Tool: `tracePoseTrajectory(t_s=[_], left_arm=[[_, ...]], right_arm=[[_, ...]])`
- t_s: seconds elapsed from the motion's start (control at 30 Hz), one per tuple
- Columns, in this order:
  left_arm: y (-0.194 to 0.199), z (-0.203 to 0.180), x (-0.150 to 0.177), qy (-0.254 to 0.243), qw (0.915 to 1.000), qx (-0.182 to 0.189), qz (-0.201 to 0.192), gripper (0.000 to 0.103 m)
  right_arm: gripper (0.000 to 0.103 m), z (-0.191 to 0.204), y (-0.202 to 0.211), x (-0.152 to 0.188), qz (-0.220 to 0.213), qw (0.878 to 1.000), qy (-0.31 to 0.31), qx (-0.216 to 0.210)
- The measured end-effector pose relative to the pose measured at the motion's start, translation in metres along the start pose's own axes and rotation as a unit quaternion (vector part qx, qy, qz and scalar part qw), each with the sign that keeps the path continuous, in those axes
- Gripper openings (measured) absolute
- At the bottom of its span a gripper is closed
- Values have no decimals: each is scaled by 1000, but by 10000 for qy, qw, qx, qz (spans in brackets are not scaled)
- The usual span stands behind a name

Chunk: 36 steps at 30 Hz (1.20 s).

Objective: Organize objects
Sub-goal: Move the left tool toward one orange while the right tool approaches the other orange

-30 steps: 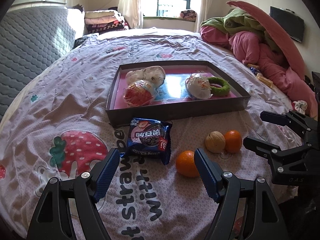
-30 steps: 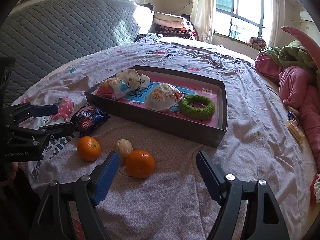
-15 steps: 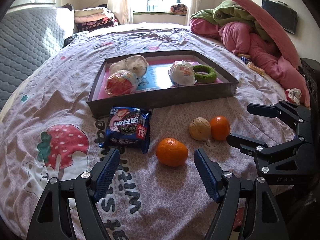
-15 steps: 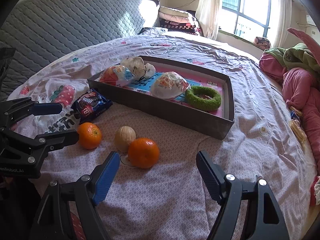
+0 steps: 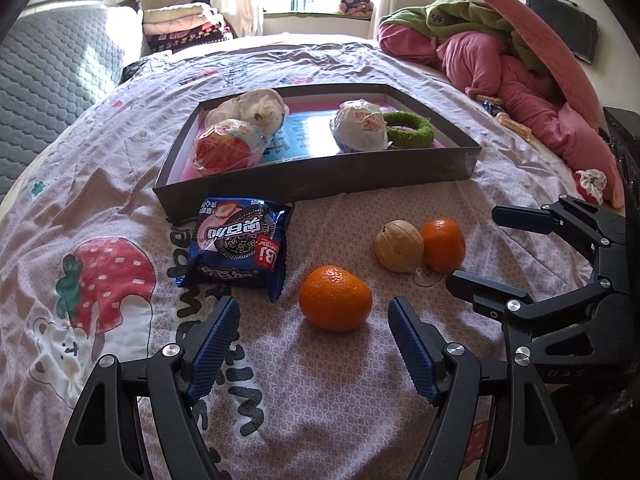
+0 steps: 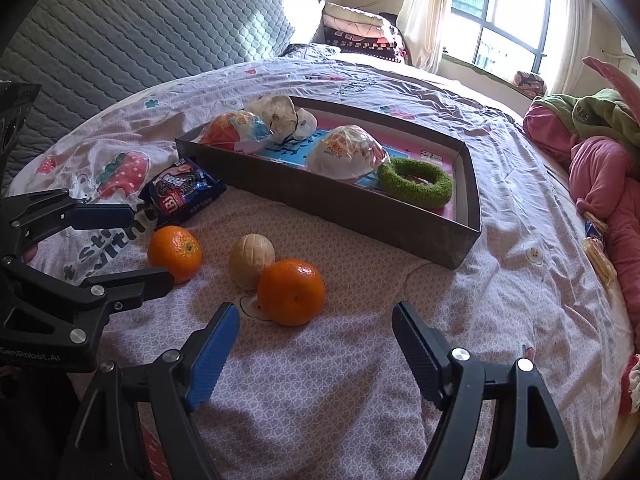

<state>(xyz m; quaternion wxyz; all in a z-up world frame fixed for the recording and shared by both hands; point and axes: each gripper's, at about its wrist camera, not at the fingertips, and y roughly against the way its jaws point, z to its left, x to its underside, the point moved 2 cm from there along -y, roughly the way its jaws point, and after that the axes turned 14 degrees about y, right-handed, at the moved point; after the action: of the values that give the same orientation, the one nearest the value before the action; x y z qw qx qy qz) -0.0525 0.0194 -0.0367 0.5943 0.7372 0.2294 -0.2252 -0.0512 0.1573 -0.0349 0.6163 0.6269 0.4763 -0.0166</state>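
Observation:
On the bedspread lie an orange [image 5: 335,298], a walnut [image 5: 398,245], a second orange [image 5: 444,244] and a blue cookie packet [image 5: 239,248]. Behind them a dark shallow box [image 5: 320,184] holds three wrapped snacks and a green ring [image 5: 409,129]. My left gripper [image 5: 312,344] is open, just in front of the near orange. My right gripper [image 6: 316,348] is open, low over the bed just in front of the second orange [image 6: 291,291], with the walnut [image 6: 251,259] behind it and the first orange [image 6: 175,253] to its left. Both are empty.
A pile of pink and green bedding [image 5: 500,52] lies at the right. A grey quilted headboard [image 6: 120,40] stands at the left. Folded blankets [image 5: 180,20] sit at the far end by the window. A small packet [image 6: 598,256] lies at the right edge of the bed.
Both grippers have moved forward and lower toward the fruit. The near orange now sits between the left gripper's tips; the second orange is closer to the right gripper.

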Motion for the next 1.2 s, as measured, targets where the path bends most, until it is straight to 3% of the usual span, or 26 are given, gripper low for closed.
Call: tracePoseTrajectory(t_s=[0.27,0.47,0.77,1.03,1.2], left_arm=[[-9,0,-1,48,9999,-18,105,78],[-14,1,-2,112,9998,17,181,78],[-23,1,-5,191,9995,-22,255,77],[-30,-5,-5,147,9995,-124,266,68],[-31,-10,-4,96,9995,-181,238,66]], right_arm=[[78,1,-10,-2,82,10000,21,-23],[72,1,-16,-3,119,9999,74,-27],[60,-1,-23,-7,97,9997,163,-120],[38,0,-27,-11,27,9992,75,-401],[38,-3,-28,-12,3,9988,-47,-479]])
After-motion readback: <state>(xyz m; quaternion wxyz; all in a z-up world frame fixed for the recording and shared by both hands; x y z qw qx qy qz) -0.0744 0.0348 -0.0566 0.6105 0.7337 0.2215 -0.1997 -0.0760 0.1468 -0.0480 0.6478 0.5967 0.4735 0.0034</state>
